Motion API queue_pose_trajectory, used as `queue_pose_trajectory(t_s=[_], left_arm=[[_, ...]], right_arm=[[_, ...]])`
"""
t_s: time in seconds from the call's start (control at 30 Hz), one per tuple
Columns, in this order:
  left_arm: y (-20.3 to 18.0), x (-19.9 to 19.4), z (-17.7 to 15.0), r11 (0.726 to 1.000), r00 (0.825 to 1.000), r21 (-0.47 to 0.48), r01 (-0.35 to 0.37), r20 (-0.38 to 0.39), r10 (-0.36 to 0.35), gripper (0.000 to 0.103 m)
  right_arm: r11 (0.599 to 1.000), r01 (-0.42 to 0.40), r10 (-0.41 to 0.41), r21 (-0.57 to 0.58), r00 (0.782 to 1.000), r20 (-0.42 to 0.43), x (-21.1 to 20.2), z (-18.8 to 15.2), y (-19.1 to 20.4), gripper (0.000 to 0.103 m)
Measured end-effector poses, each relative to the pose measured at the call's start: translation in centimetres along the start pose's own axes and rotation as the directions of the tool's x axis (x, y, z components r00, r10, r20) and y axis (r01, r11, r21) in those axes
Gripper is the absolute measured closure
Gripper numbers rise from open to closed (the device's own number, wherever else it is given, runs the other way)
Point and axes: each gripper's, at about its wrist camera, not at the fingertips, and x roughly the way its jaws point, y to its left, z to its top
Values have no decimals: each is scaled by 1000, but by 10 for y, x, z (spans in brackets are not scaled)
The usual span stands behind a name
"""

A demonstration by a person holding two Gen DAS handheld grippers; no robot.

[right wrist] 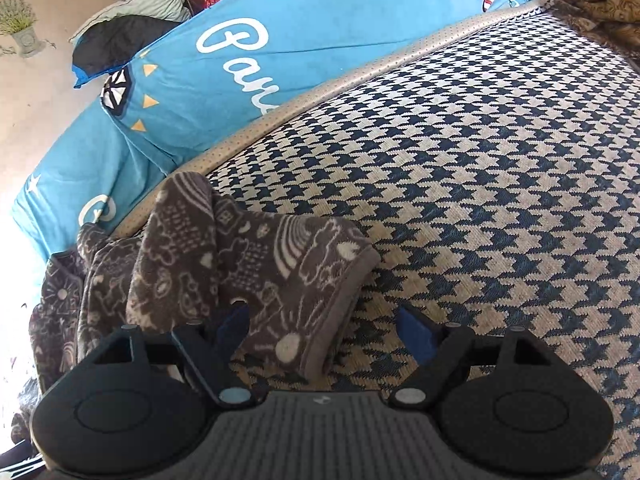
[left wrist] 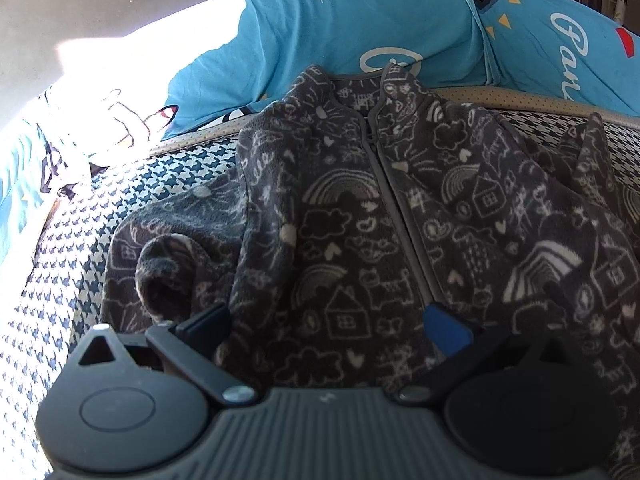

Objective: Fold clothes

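The fleece jacket (left wrist: 360, 208) is dark grey, covered in pale chalk-like doodles — rainbows, small houses, clouds, hearts, little animals. A grey zip runs up its middle to a stand-up collar bound in grey trim. It lies front-up on the houndstooth cushion (right wrist: 480, 160), collar toward the cushion's tan piped edge. One sleeve is bunched beside the body, its cuff opening showing the fuzzy inside; in the right wrist view the other sleeve (right wrist: 256, 264) stretches out from the jacket across the cushion, ending in a grey-bound cuff.

The left gripper (left wrist: 332, 320) hangs over the jacket's lower front with its jaws spread wide, fleece between them but nothing pinched. The right gripper (right wrist: 324, 328) is also spread wide over the cushion, the sleeve cuff lying between its fingers, nearer the left one; whether that finger touches the cloth I cannot tell.

Beyond the cushion's piped edge lies blue bedding (left wrist: 360, 28) with white stars, yellow triangles and white script — only "Par" or "Pan" can be read, the rest cut off.
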Motion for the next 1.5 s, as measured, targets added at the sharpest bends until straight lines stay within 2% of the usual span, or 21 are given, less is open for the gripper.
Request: queue_pose_trajectory(t_s=[0.13, 0.2, 0.23, 0.27, 0.3, 0.33, 0.37, 0.43, 0.57, 0.67, 0.83, 0.9, 0.97, 1.07, 1.13, 1.17, 1.27, 1.33, 1.4, 1.5], left_arm=[[5, 2, 1, 1000, 1000, -28, 12, -17, -13, 0], [4, 2, 2, 1000, 1000, -27, 15, -24, -16, 0], [3, 3, 2, 1000, 1000, -25, 14, -27, -15, 0], [3, 3, 2, 1000, 999, -23, 12, -30, -13, 0], [2, 3, 2, 1000, 999, -22, 11, -31, -11, 0], [2, 4, 2, 1000, 999, -22, 9, -33, -10, 0], [2, 4, 2, 1000, 999, -23, 8, -35, -9, 0], [2, 7, 3, 1000, 999, -24, 9, -41, -10, 0], [0, 10, 2, 1000, 999, -22, 6, -47, -7, 0], [-2, 11, 3, 1000, 999, -23, 6, -47, -8, 0], [-5, 16, 5, 999, 999, -37, 2, -49, -3, 0], [-7, 16, 5, 999, 999, -38, -2, -48, 0, 0], [-9, 17, 6, 999, 999, -37, -4, -44, 2, 0], [-12, 17, 6, 1000, 999, -24, -10, -39, 9, 0], [-13, 19, 6, 1000, 999, -15, -13, -38, 12, 0], [-12, 19, 5, 1000, 999, -12, -14, -37, 14, 0], [-10, 20, 5, 1000, 999, -7, -17, -35, 16, 0], [-11, 20, 6, 1000, 999, -8, -19, -33, 19, 0], [-11, 20, 5, 1000, 999, -5, -22, -31, 22, 0], [-11, 18, 5, 1000, 999, -8, -22, -29, 22, 0]], right_arm=[[997, 42, -40, -71, 999, 36, 11, -2, 14, 27], [989, 79, -73, -123, 996, 55, 15, -3, 23, 40], [984, 96, -87, -149, 994, 63, 17, -4, 27, 42], [982, 100, -90, -161, 993, 71, 18, -4, 30, 51], [981, 99, -87, -168, 993, 78, 20, -3, 32, 65], [982, 86, -74, -166, 994, 78, 20, -1, 32, 75], [986, 67, -56, -155, 996, 72, 22, 1, 32, 92], [990, 52, -42, -131, 996, 78, 22, 5, 31, 93], [990, 68, -49, -119, 986, 157, 11, 19, 29, 94], [991, 96, -69, -96, 966, 248, -6, 37, 23, 94], [960, 268, -210, -86, 884, 419, -32, 60, 4, 95], [949, 313, -265, -36, 857, 442, -38, 70, -17, 95], [924, 382, -337, 0, 816, 470, -42, 77, -35, 95], [898, 433, -416, 74, 782, 464, -44, 86, -68, 95], [870, 472, -480, 139, 752, 451, -46, 89, -90, 95], [862, 479, -500, 167, 746, 439, -47, 90, -100, 95], [852, 473, -523, 223, 770, 365, -48, 91, -122, 94], [840, 491, -542, 231, 771, 335, -48, 89, -125, 93], [834, 502, -552, 232, 765, 332, -49, 87, -125, 87], [812, 535, -584, 235, 734, 347, -52, 88, -121, 87]])
